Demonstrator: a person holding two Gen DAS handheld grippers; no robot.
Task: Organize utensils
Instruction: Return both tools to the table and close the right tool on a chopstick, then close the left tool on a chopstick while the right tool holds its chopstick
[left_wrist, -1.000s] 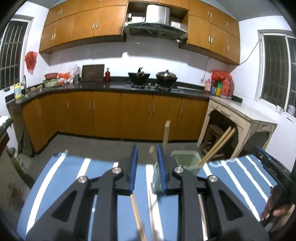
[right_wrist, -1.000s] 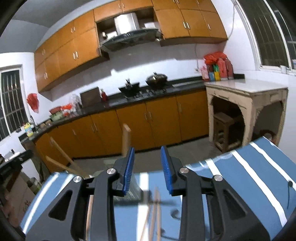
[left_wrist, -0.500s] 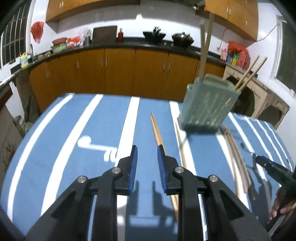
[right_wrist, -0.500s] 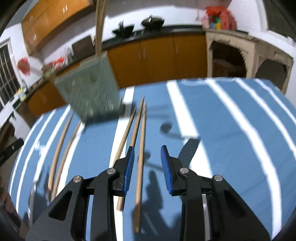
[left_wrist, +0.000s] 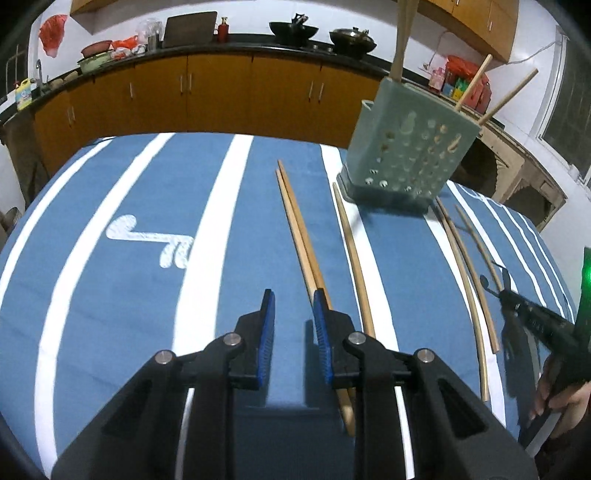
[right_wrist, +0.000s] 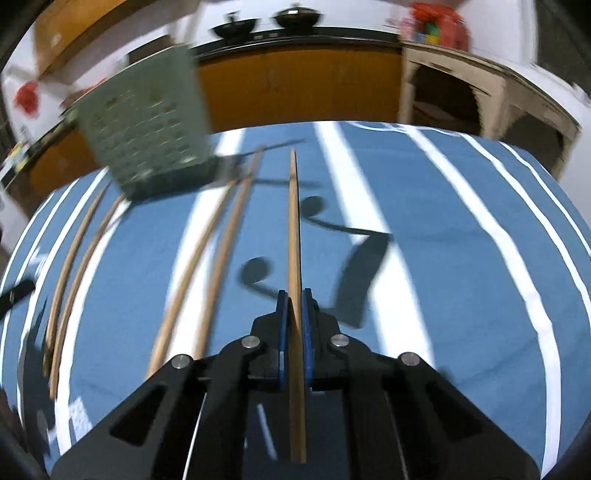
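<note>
While the right gripper (right_wrist: 291, 301) tilts down, jaws just closed on a chopstick (right_wrist: 293, 229) at frame centre, the left gripper (left_wrist: 291, 306) hovers over the desk (left_wrist: 110, 295), jaws slightly apart, empty.

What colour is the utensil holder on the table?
Pale grey-green, its front perforated with holes: utensil holder, sharpest in the left wrist view.

Matt wooden chopsticks (left_wrist: 301, 236), matt woven tablecloth (left_wrist: 110, 206), perforated plastic holder (left_wrist: 406, 155)

Right gripper (right_wrist: 293, 301) fingers just closed, clamped on a chopstick (right_wrist: 294, 229); left gripper (left_wrist: 293, 301) fingers narrowly apart, empty.
</note>
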